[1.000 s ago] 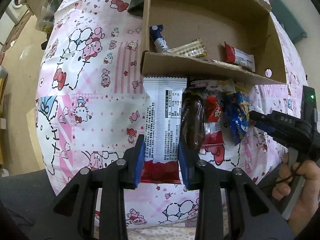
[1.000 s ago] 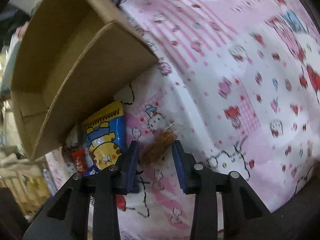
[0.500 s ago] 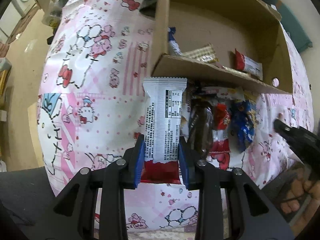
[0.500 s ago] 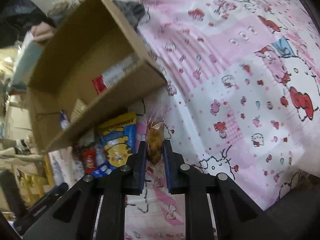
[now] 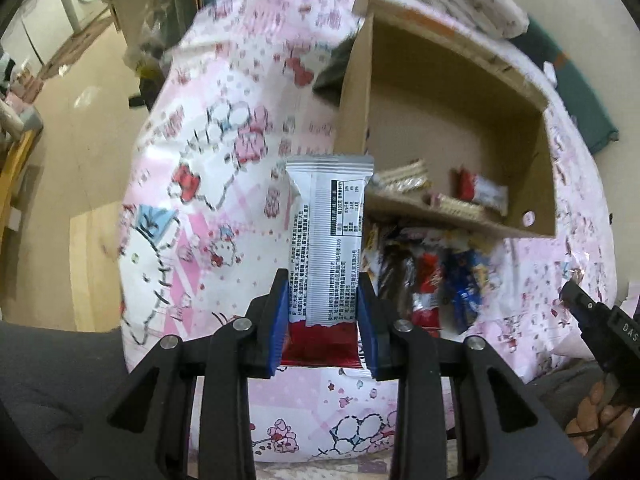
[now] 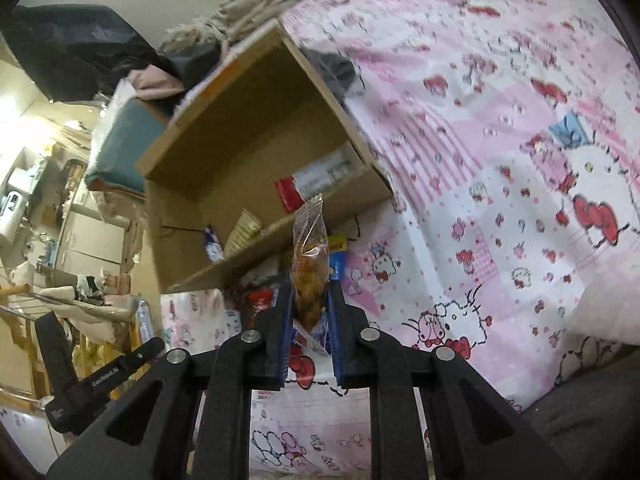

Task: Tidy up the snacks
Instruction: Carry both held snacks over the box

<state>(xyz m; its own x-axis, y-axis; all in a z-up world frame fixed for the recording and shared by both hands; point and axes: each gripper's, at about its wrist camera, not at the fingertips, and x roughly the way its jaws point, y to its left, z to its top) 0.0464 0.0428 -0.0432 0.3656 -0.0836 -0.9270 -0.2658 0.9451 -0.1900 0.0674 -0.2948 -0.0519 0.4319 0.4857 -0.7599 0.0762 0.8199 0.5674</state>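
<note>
Two snacks now up off the bedspread (image 5: 208, 184), one in each gripper.

The right gripper (image 6: 308, 312) went from straddling the clear orange-filled packet (image 6: 309, 268) to clamped tight on it; the left gripper (image 5: 323, 312) stays clamped on the silver-and-red bar (image 5: 328, 240), and both have lifted toward the cardboard box (image 5: 536, 148) (dropping them in looks next). The bar stands upright, printed back showing, red end between the pads. The rest of the loose snacks (image 5: 432, 280) lie along the box's near wall; a few wrappers already sit inside.
</note>
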